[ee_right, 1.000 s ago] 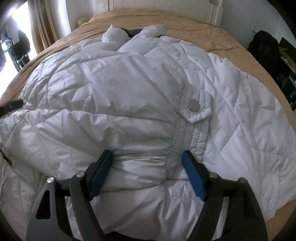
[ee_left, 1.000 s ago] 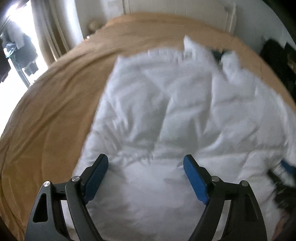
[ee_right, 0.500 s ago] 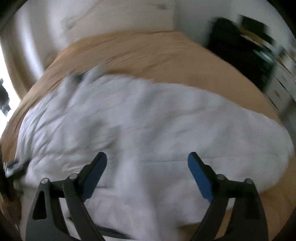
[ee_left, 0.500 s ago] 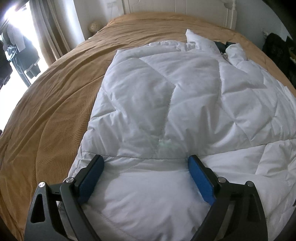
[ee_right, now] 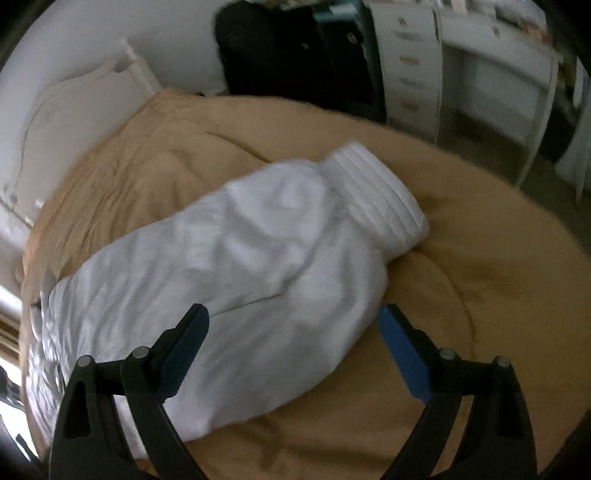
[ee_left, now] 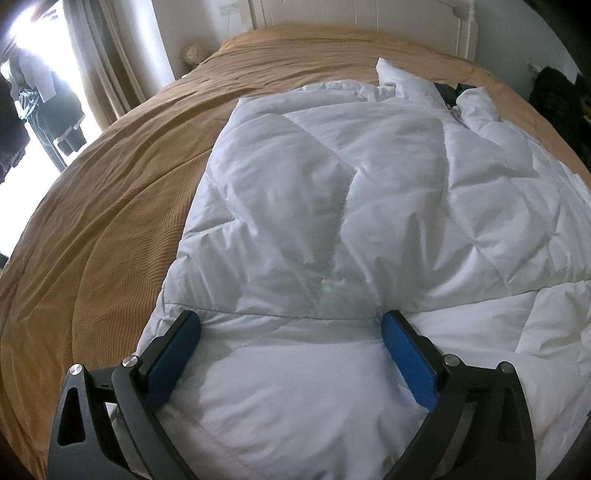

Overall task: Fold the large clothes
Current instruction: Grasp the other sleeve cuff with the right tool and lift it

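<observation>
A white quilted puffer jacket lies spread on a tan bedspread, its collar at the far end. My left gripper hovers over the jacket's near part. Its jaws are opening, with fabric lying below them and neither blue pad pressing on it. In the right wrist view one sleeve stretches across the bedspread and ends in a ribbed cuff. My right gripper stands open just above the sleeve's middle, its right finger beyond the sleeve's edge. That view is blurred.
A white headboard stands at the far end of the bed. Curtains and a bright window are at the left. A dark bag and white drawers stand beyond the bed's right side.
The right gripper swung away from the jacket's front with its snap pocket, rolled, and now looks over the sleeve. Both pairs of jaws widened. The left gripper stayed over the jacket.
</observation>
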Action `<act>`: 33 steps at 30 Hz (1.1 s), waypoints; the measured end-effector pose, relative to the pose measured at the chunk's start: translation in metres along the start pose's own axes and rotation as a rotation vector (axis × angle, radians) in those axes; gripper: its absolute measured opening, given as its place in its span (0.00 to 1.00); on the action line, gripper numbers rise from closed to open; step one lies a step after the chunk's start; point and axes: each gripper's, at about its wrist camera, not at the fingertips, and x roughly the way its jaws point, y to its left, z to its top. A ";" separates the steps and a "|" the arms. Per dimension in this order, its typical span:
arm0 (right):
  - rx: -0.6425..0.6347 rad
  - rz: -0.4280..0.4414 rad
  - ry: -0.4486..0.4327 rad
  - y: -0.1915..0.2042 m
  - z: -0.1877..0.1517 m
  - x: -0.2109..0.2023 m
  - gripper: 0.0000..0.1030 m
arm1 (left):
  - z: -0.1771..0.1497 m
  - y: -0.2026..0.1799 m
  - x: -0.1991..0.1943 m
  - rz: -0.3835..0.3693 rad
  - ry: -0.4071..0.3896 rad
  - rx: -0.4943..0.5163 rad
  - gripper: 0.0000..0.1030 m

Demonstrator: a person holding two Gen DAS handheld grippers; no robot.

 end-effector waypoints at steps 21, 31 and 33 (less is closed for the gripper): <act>0.181 0.168 -0.066 -0.036 0.032 0.019 0.29 | 0.000 0.001 0.002 0.009 -0.004 -0.005 1.00; 0.153 0.480 -0.190 0.022 0.016 -0.051 0.17 | 0.000 0.000 0.002 0.010 -0.006 -0.012 1.00; 0.134 0.539 -0.203 0.044 0.009 -0.066 0.17 | -0.001 0.001 0.002 0.008 -0.011 -0.015 1.00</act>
